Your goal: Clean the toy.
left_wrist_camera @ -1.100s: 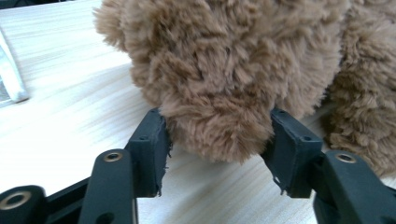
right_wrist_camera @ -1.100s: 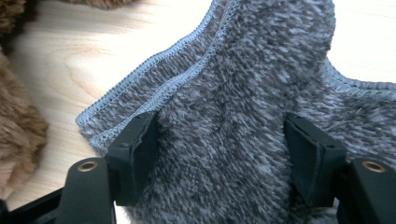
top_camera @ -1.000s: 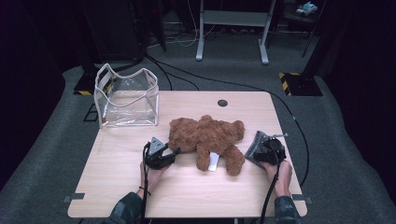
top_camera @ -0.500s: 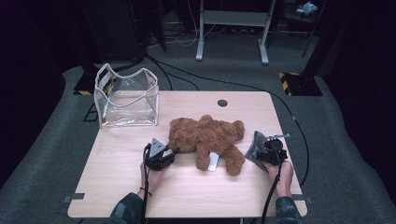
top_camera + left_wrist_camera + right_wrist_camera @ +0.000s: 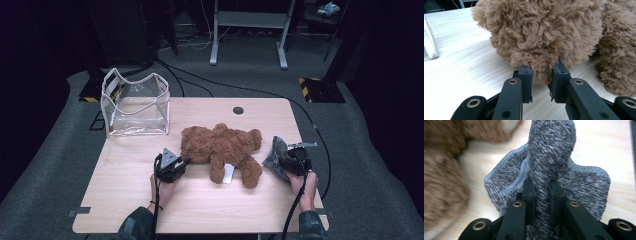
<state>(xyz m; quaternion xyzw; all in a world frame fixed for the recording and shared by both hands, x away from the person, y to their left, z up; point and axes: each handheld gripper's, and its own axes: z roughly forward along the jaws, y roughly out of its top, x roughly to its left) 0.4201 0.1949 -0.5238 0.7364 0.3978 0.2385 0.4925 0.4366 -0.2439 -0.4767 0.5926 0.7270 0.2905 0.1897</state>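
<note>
1. Pinching a tuft of brown fur, the left gripper has just been closing its jaws, and the fingers now press on a low bulge of the teddy bear; in the high view this gripper sits at the bear's near left end
2. Closing likewise, the right gripper clamps a raised fold of the grey knitted cloth, with its pads squeezing the fold from both sides; from above the gripper meets the cloth near the table's right edge
3. Lying flat mid-table, the bear rests between both grippers, a white tag at its near leg
4. Farther off on the table, a clear plastic bag stands open at the far left corner, well apart from the bear
</note>
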